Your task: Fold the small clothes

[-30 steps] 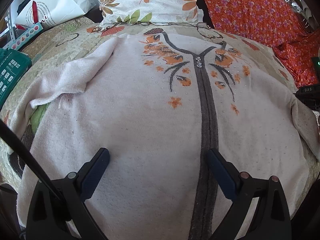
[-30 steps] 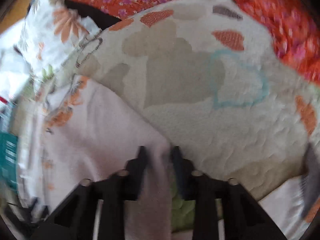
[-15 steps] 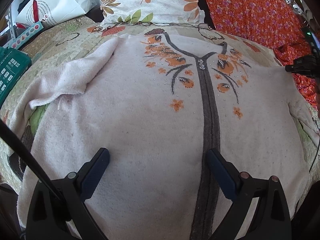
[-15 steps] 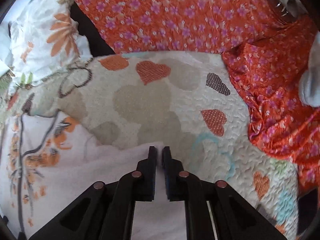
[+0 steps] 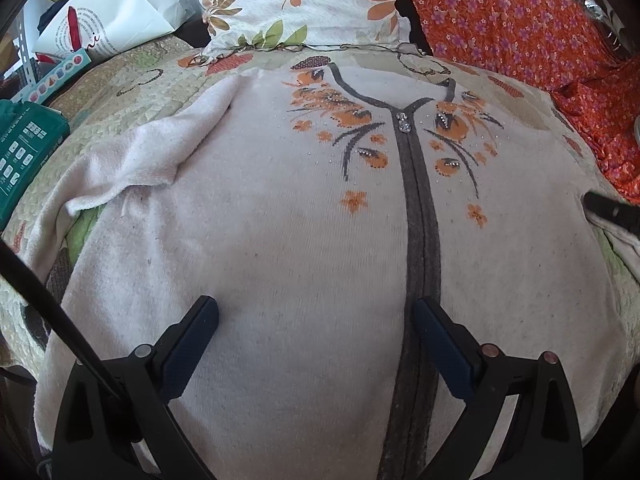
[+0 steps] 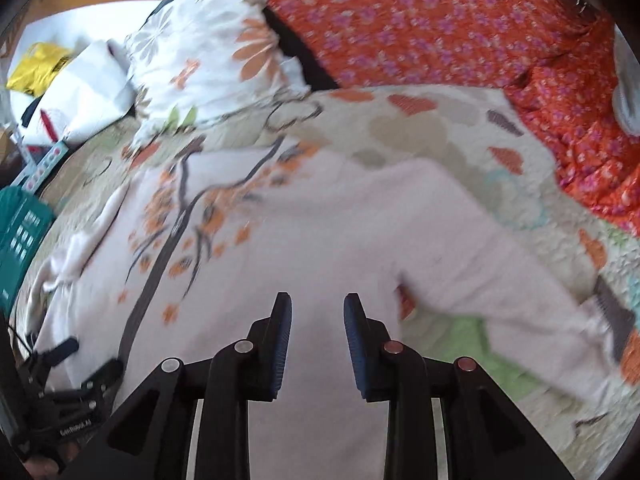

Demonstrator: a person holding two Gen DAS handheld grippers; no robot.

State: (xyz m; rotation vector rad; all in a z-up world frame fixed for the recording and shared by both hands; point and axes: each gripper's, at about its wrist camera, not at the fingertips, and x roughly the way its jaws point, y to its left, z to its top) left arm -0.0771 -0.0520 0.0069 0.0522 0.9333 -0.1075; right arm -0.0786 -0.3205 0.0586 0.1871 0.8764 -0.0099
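Observation:
A pale pink sweater (image 5: pixel 280 240) with orange flowers and a grey centre stripe lies face up on a quilted bed cover (image 5: pixel 120 92). Its left sleeve (image 5: pixel 152 156) is folded onto the chest. My left gripper (image 5: pixel 316 320) is open wide and empty, low over the sweater's lower body. In the right wrist view the sweater (image 6: pixel 320 232) spreads out with its right sleeve (image 6: pixel 500 280) stretched toward the lower right. My right gripper (image 6: pixel 316 312) is open and empty above the sweater's right side. Its finger tip shows at the right edge of the left wrist view (image 5: pixel 612 210).
A floral pillow (image 5: pixel 300 0) and orange flowered cloth (image 5: pixel 520 20) lie at the head of the bed. A white bag (image 5: pixel 108 20) and a green box (image 5: pixel 20 152) sit at the left. The left gripper shows in the right wrist view (image 6: pixel 68 380).
My right gripper, shut on the right sleeve one second ago, has opened, let it go and swung back over the sweater. The sleeve now lies stretched out. The left gripper has stayed still.

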